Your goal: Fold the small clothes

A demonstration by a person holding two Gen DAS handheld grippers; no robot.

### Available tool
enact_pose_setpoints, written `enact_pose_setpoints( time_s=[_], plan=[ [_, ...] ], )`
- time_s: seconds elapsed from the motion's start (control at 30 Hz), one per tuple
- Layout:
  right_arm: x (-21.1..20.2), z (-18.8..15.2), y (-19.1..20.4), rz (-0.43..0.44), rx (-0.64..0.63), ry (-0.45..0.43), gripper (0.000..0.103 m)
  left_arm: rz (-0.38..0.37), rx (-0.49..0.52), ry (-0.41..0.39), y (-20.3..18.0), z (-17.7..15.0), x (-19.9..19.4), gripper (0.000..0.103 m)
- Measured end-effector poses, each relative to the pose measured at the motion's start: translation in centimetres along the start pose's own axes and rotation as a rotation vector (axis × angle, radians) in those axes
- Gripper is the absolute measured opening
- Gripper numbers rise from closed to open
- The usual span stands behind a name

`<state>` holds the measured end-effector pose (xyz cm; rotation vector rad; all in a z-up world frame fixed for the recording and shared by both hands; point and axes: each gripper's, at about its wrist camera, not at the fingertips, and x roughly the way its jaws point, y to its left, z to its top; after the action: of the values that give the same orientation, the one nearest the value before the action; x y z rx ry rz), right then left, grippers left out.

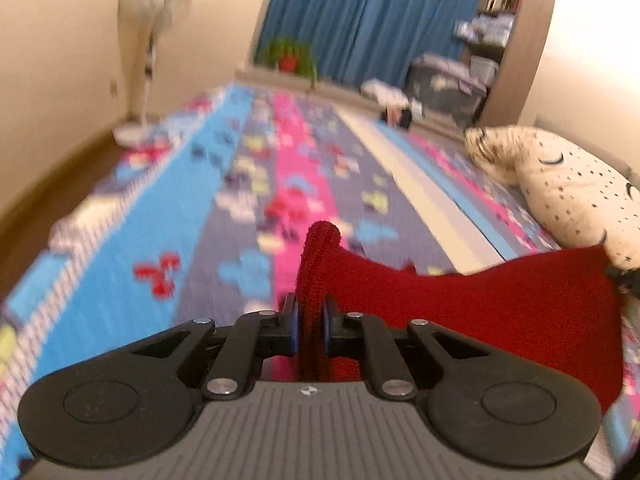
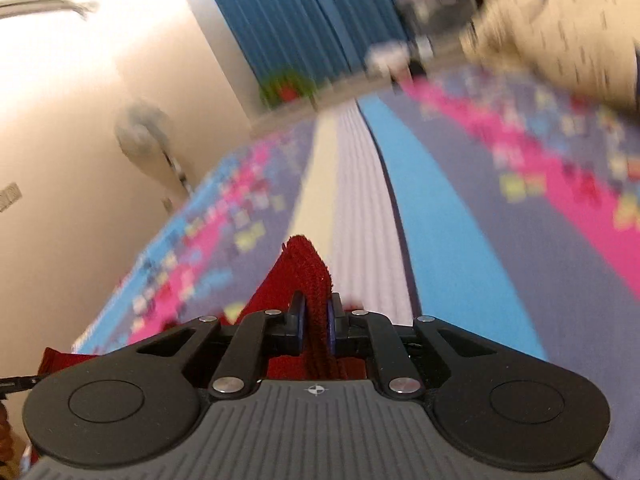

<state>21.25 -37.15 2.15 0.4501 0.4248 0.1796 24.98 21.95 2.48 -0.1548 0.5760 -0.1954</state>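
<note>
A small red knit garment [image 1: 480,304] hangs stretched between my two grippers above a colourful patterned bed cover [image 1: 192,200]. My left gripper [image 1: 311,320] is shut on one bunched edge of it; the cloth spreads away to the right, where a dark bit of the other gripper shows at its far corner. In the right wrist view my right gripper [image 2: 316,320] is shut on another edge of the red garment [image 2: 306,276], which trails down to the left. Both views are blurred.
A cream spotted pillow [image 1: 568,192] lies on the bed at right. A standing fan [image 1: 148,40] is by the left wall. Blue curtains [image 1: 360,16], a potted plant [image 1: 288,56], storage boxes [image 1: 444,84] and shelves stand beyond the bed.
</note>
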Motion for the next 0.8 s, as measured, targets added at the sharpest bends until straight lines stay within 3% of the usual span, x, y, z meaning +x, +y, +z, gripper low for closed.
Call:
enact_pose_setpoints(
  time_s=[0.1, 0.17, 0.23, 0.3, 0.37, 0.43, 0.53, 0.6, 0.63, 0.7, 0.77, 0.8],
  plan=[
    [-0.6, 0.8, 0.3, 0.018, -0.001, -0.112, 0.011, 0.062, 0.007, -0.071, -0.2, 0.7, -0.1, 0.012],
    [0.1, 0.9, 0.2, 0.005, 0.0, -0.124, 0.011, 0.084, -0.003, -0.063, 0.0, 0.8, 0.6, 0.012],
    [2.2, 0.8, -0.2, -0.066, 0.002, -0.053, 0.011, 0.111, 0.032, 0.028, -0.1, 0.3, 2.8, 0.012],
    [5.4, 0.1, -1.1, -0.16, 0.019, 0.09, 0.011, 0.145, 0.091, 0.146, -0.6, -0.6, 5.4, 0.012],
    [8.1, -1.1, -1.9, -0.236, 0.026, 0.219, 0.011, 0.174, 0.123, 0.207, -0.9, -1.2, 6.9, 0.012],
    [8.9, -1.1, -2.1, -0.253, 0.03, 0.22, 0.011, 0.167, 0.092, 0.161, -0.7, -0.6, 6.5, 0.012],
    [7.8, -0.2, -1.1, -0.192, 0.035, 0.102, 0.011, 0.13, 0.009, 0.057, 0.0, 0.4, 4.9, 0.012],
    [7.4, 0.2, -0.5, -0.181, 0.002, 0.047, 0.011, 0.169, 0.03, 0.086, -0.2, -0.1, 5.5, 0.012],
    [7.7, 0.0, -0.6, -0.194, 0.0, 0.059, 0.011, 0.184, 0.053, 0.144, -0.3, -0.6, 6.3, 0.012],
    [9.0, -0.9, -1.9, -0.214, 0.057, 0.18, 0.011, 0.189, 0.075, 0.246, -0.3, -1.4, 7.8, 0.013],
    [10.1, -2.0, -3.4, -0.239, 0.121, 0.305, 0.012, 0.182, 0.056, 0.199, -0.1, -0.8, 7.1, 0.02],
    [9.8, -2.2, -3.4, -0.259, 0.125, 0.309, 0.014, 0.175, 0.026, 0.161, 0.1, -0.4, 6.1, 0.02]
  ],
)
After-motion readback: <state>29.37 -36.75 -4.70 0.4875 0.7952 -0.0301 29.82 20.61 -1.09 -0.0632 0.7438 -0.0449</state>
